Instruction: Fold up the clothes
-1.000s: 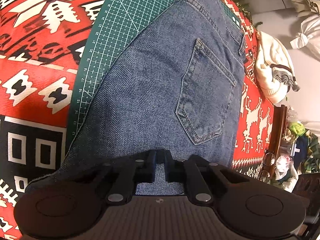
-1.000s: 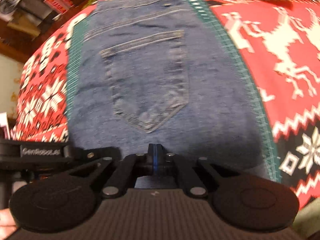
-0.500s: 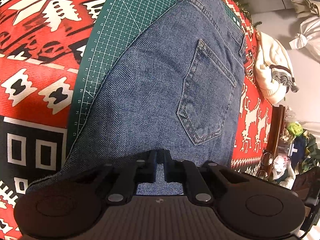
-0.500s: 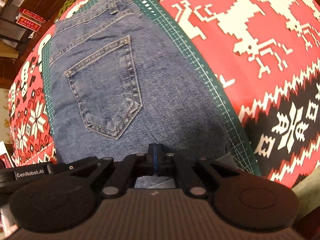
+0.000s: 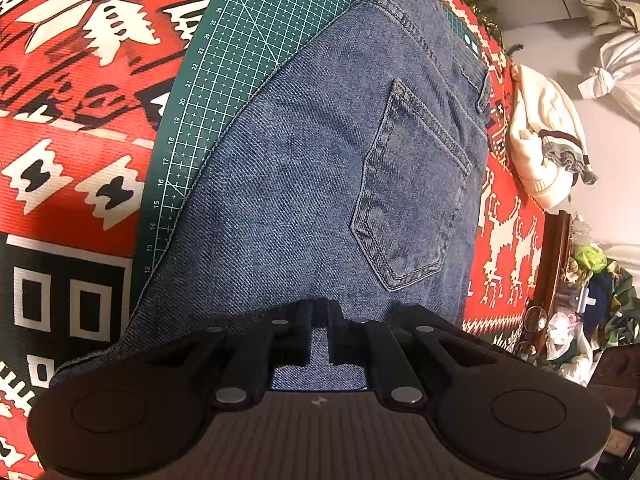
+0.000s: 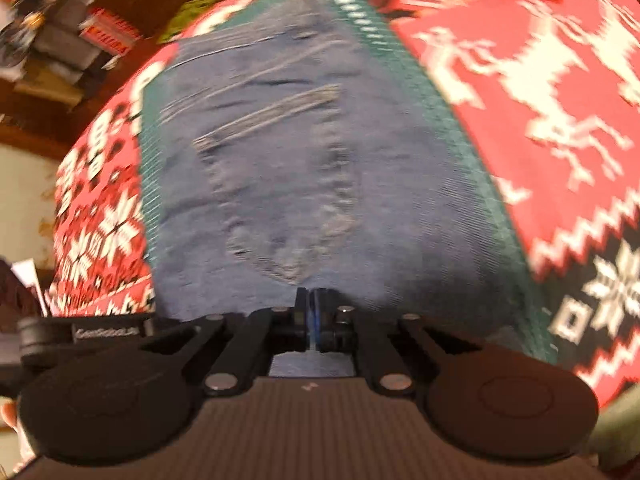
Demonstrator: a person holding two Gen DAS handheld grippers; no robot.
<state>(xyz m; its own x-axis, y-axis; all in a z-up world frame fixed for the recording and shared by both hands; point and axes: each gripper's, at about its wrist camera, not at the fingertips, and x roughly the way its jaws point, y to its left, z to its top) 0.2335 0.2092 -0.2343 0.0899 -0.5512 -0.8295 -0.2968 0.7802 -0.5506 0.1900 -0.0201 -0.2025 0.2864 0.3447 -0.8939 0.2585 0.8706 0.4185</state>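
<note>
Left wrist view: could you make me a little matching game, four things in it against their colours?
Things:
1. jeans
2. cutting mat
3. tablecloth
4. knit hat

Colours:
A. green with a white grid
B. cream with a dark stripe
C. blue denim
D. red with white and black patterns

Pairs: 1-C, 2-A, 3-D, 4-B

green cutting mat [image 5: 240,60]: ahead, gridded, under the denim | red patterned tablecloth [image 5: 80,100]: beneath mat, snowflakes left, reindeer right | cream knit garment [image 5: 548,148]: far right of left gripper | cluttered shelves [image 6: 80,32]: upper left, blurred
</note>
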